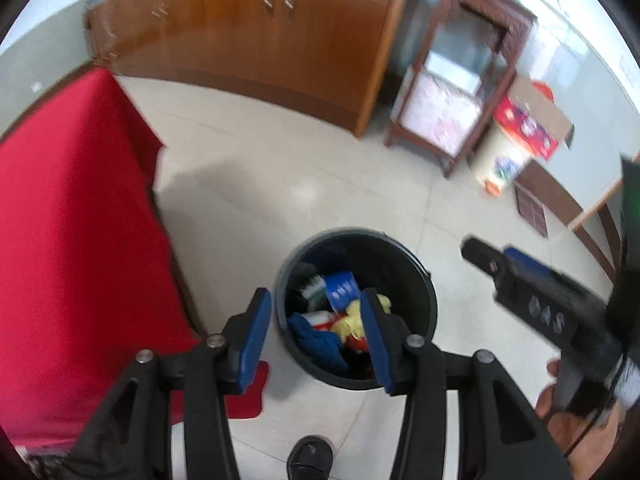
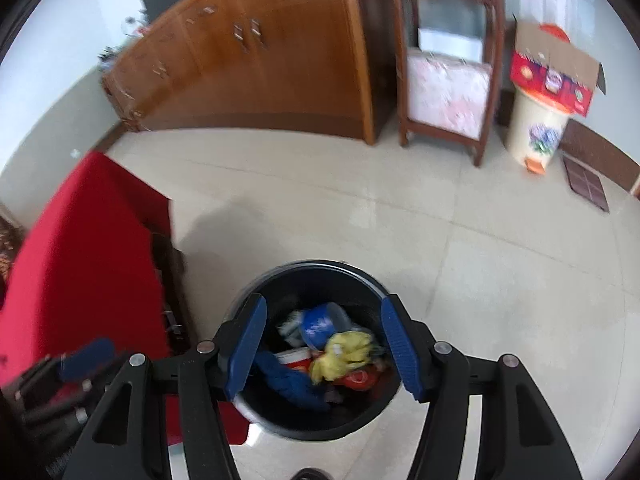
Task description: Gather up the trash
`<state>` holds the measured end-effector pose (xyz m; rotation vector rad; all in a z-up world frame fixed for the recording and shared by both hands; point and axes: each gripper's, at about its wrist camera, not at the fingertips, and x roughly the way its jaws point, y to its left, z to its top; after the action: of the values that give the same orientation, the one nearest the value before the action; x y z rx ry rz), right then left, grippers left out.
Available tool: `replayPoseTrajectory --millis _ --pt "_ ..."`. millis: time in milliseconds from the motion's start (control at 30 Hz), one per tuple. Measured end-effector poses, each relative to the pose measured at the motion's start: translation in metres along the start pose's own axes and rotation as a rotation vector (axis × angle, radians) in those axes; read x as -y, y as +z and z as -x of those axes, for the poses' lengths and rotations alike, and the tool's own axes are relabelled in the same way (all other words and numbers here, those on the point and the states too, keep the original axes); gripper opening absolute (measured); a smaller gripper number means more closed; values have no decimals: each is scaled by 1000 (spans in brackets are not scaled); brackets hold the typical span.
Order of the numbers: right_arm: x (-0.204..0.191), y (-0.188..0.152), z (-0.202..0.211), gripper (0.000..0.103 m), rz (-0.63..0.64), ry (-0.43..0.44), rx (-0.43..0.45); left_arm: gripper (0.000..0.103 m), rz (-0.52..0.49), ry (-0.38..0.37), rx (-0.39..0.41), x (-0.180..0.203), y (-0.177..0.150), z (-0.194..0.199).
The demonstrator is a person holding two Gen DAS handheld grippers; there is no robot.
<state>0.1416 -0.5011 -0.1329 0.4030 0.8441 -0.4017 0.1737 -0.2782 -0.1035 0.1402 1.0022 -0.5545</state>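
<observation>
A black trash bin (image 1: 429, 280) stands on the pale tiled floor, with several pieces of trash inside. Among them are a crumpled yellow wrapper (image 1: 352, 320), a blue cloth (image 1: 316, 340) and a blue-and-white cup (image 1: 340, 284). My left gripper (image 1: 314, 294) hovers over the bin's near left edge, open, with nothing between its blue pads. My right gripper (image 2: 324, 300) hangs open right above the bin (image 2: 320, 267) and the yellow wrapper (image 2: 348, 352), also holding nothing. It shows from the side as the right gripper (image 1: 480, 252) in the left wrist view.
A table draped in red cloth (image 1: 72, 240) stands close to the bin's left. Behind are a wooden cabinet (image 1: 260, 40), a wooden stand (image 1: 460, 80) and a cream bin (image 1: 500, 160) topped by a red carton (image 1: 528, 120). A person's black shoe (image 1: 310, 456) is near the bin.
</observation>
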Motion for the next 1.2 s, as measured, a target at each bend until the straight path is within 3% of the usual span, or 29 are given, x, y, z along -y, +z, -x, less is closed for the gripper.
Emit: replayPoseTrajectory --millis 167,200,300,400,667,833,1000,1200 --pt "-43 -16 68 68 105 89 67 65 51 98 118 -28 -14 78" --pt "-64 -22 104 70 157 138 109 68 60 114 146 -35 -20 96" --pt "-82 -29 135 82 204 181 146 76 85 188 208 -52 -40 146" --pt "-113 -49 185 84 290 244 200 85 127 256 256 -69 -65 189" --pt "-149 -105 246 85 363 313 203 101 174 384 336 -75 -115 255" --pt "-147 -137 276 86 340 298 235 103 180 393 333 -76 -132 276" --pt "-148 -148 309 88 315 280 287 103 193 363 354 -84 -145 294" --pt "-169 -157 350 91 327 223 384 103 233 334 464 -94 -152 326"
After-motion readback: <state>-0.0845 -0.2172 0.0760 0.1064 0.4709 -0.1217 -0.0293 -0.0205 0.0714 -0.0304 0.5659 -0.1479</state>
